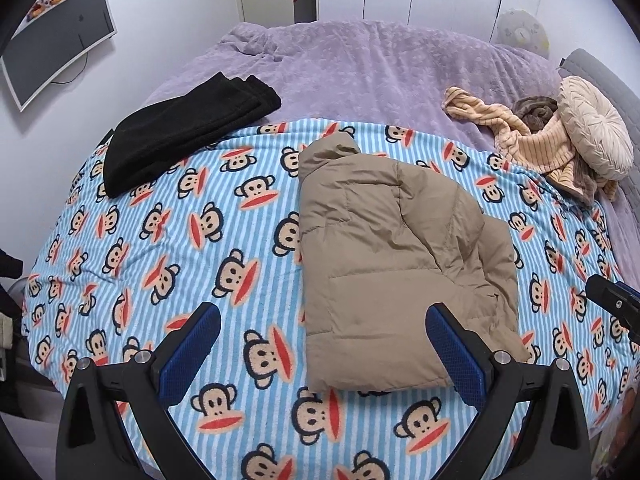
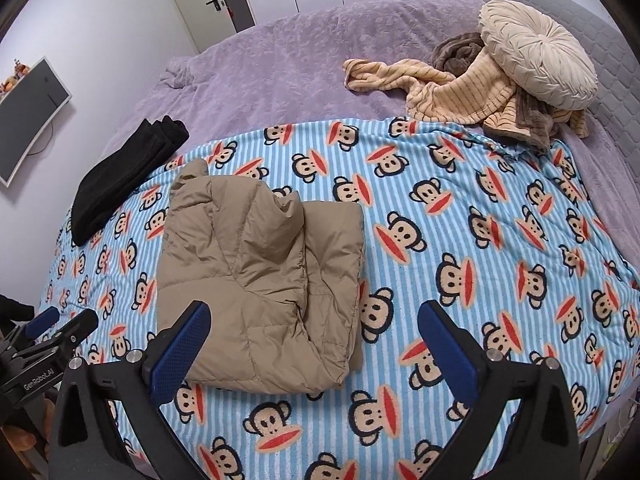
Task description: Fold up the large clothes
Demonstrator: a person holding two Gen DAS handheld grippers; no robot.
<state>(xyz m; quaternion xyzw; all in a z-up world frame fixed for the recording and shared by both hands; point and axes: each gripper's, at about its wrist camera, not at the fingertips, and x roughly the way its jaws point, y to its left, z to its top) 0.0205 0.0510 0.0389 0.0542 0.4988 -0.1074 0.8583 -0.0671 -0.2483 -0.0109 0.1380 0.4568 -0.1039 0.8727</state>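
Observation:
A tan puffer jacket point(image 1: 394, 256) lies folded into a compact bundle on the blue striped monkey-print blanket point(image 1: 168, 248); it also shows in the right wrist view point(image 2: 256, 276). My left gripper point(image 1: 322, 320) is open and empty, held above the blanket at the jacket's near left edge. My right gripper point(image 2: 314, 320) is open and empty, above the jacket's near right edge. The right gripper's tip shows at the right edge of the left wrist view point(image 1: 616, 300). The left gripper shows at the left of the right wrist view point(image 2: 52, 332).
A folded black garment point(image 1: 180, 132) lies at the blanket's far left. A heap of cream striped and brown clothes point(image 1: 532, 136) with a round cream cushion point(image 1: 596, 128) sits at the far right on the purple bedspread point(image 1: 380, 68). A monitor point(image 1: 56, 36) hangs on the left wall.

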